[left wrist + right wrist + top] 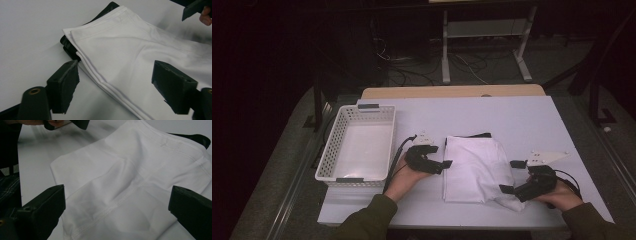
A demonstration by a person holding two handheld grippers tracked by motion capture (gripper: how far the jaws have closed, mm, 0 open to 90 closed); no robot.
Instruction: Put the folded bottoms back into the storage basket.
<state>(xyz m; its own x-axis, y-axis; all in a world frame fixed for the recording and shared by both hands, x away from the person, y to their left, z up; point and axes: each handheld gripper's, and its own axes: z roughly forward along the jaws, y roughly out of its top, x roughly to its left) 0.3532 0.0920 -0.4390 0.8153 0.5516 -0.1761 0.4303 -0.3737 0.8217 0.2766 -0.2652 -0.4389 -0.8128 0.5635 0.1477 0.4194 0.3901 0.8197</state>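
A folded white cloth (473, 167) lies mid-table on top of a black fabric (482, 135) that peeks out at its far edge. My left gripper (441, 157) is at the cloth's left edge, jaws open. In the left gripper view, the cloth's layered edge (100, 75) and the black fabric (67, 45) lie between its open jaws (117, 87), with no pad pressing. My right gripper (511, 176) sits at the cloth's near right corner, open wide. In the right gripper view, the cloth (125, 185) spreads between its jaws (117, 215) and the black fabric (198, 138) shows behind.
A white perforated basket (357, 180), nothing in it, stands at the table's left, close behind my left hand. The white table (522, 120) has bare room beyond the cloth. Dark floor, cables and a stand's legs lie past the far edge.
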